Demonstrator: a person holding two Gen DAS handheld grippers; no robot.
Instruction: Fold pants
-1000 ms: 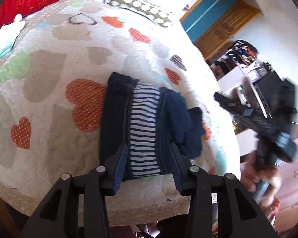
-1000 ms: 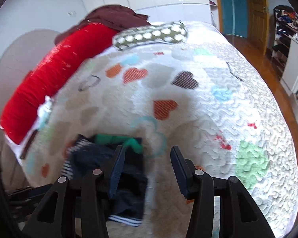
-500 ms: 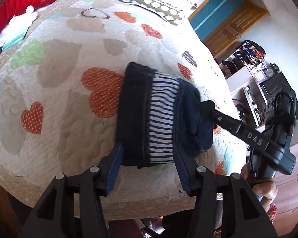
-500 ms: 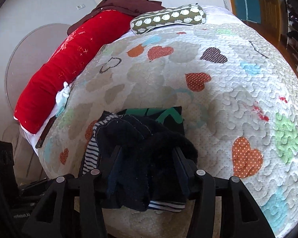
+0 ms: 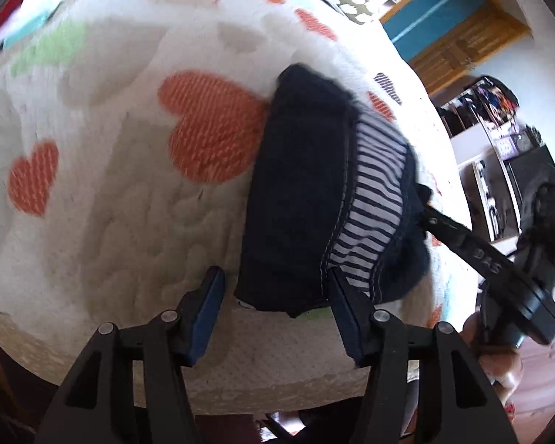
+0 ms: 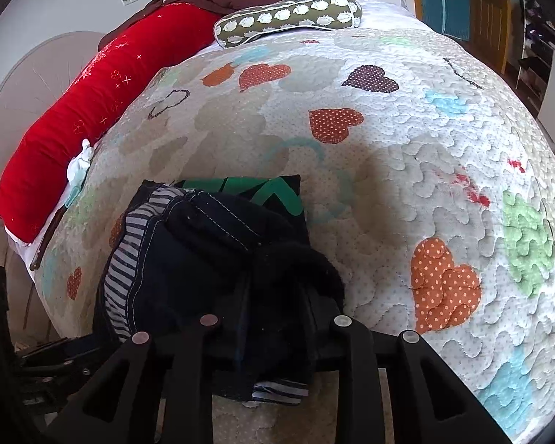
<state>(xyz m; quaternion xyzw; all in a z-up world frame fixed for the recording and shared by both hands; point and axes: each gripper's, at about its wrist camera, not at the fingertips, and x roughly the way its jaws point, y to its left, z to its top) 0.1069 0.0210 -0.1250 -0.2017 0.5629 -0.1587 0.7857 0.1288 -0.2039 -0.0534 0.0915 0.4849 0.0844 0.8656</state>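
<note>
Pants (image 5: 307, 199) sit mostly folded near the bed's (image 5: 111, 192) front edge. Right hand-held gripper (image 6: 273, 318) looks clamped on a dark flap, left hand-held gripper (image 5: 273, 296) spread apart. Next I'd lay that flap flat, probably.

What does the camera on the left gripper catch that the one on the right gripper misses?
Only the left wrist view shows the right gripper reaching into the cloth, and the shelves behind it. Only the right wrist view shows the red bolster, the spotted pillow and a green-printed garment under the pants. Both show the dark pants on the heart quilt.
</note>
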